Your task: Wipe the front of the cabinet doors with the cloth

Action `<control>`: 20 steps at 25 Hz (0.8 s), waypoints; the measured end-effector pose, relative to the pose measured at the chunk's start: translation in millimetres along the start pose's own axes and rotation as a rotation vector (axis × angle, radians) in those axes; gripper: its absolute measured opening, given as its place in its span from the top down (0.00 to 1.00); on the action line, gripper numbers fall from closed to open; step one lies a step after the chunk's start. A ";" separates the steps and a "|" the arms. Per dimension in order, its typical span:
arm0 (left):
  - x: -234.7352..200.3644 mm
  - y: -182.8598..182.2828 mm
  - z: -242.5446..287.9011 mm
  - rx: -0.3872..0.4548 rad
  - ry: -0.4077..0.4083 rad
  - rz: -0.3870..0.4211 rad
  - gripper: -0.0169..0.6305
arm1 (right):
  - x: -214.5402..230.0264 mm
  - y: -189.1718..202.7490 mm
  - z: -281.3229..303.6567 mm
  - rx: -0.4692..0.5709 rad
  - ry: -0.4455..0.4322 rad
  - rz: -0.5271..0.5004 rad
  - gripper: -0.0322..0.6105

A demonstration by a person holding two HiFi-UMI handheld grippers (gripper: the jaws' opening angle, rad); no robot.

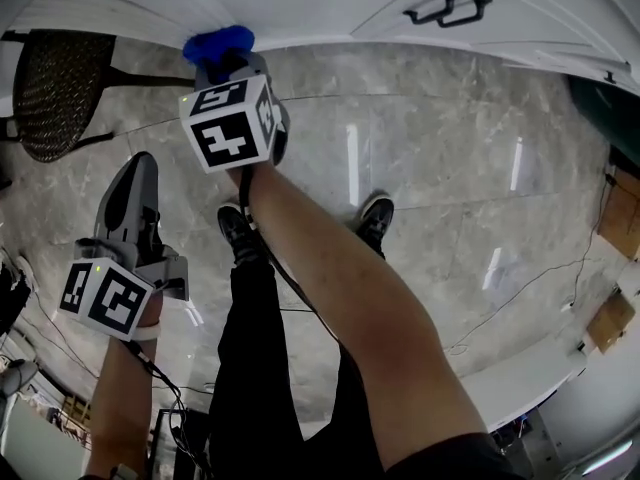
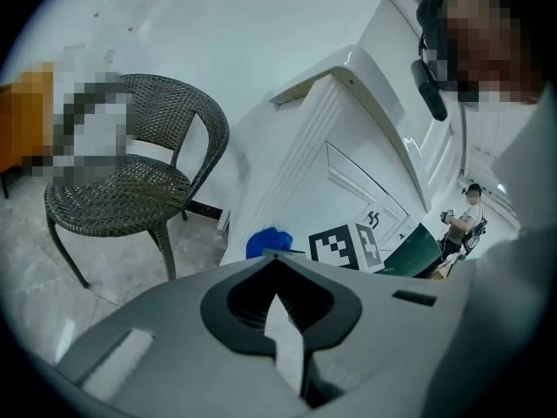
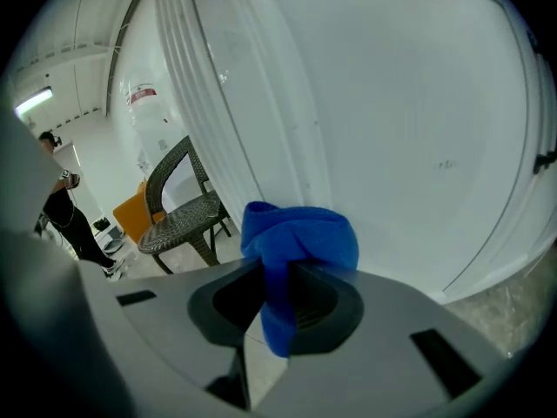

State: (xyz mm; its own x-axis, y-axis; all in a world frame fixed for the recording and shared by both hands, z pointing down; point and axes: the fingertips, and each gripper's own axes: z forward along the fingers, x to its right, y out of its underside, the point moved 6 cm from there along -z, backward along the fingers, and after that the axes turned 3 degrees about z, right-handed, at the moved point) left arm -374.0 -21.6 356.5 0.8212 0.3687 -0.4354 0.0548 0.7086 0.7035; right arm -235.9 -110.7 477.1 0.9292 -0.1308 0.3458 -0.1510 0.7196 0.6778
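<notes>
The cloth (image 1: 218, 43) (a bunched blue one) is pinched in the right gripper (image 1: 228, 66), whose jaws are closed on a fold of it, so that most of the wad stands out beyond the tips. From the right gripper view the cloth (image 3: 300, 233) is seen directly ahead of the right gripper (image 3: 278, 264), with the white front of the cabinet door (image 3: 392, 129) filling the space just behind it. Whether cloth and panel are touching cannot be told.

In the head view the wad is placed low on the cabinet door (image 1: 300, 3), by its bottom edge where it meets the floor (image 1: 430, 168), and near the cabinet's left corner beside the wicker chair (image 1: 55, 88). The dark handles (image 1: 447, 8) are well apart to the right, so the unwiped span is judged to run rightward along the front.

The left gripper (image 1: 138, 168) is held back over the floor, well clear of the doors. Its jaws are seen brought together on nothing in the left gripper view (image 2: 277, 258). The right gripper is plainly the nearer one for the stroke.
</notes>
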 end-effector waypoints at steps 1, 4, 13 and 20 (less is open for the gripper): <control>3.6 0.1 3.5 0.002 0.004 0.003 0.98 | 5.8 -0.9 -1.2 -0.004 0.002 -0.010 0.86; 20.5 3.6 14.8 -0.003 0.023 0.019 0.98 | 28.1 -1.3 -9.8 -0.001 0.025 -0.025 0.85; 97.0 25.7 56.3 -0.048 0.108 0.052 0.98 | 156.9 -2.6 -60.0 0.020 0.199 0.050 0.85; 150.9 41.4 78.1 -0.080 0.153 0.065 0.98 | 224.2 1.6 -100.6 0.021 0.262 0.037 0.86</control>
State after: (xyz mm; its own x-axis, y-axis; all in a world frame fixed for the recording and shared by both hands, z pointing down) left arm -203.4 16.4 363.7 0.7256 0.4978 -0.4752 -0.0460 0.7240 0.6883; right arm 6.1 -70.2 490.4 0.9782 0.0781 0.1924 -0.1905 0.7058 0.6823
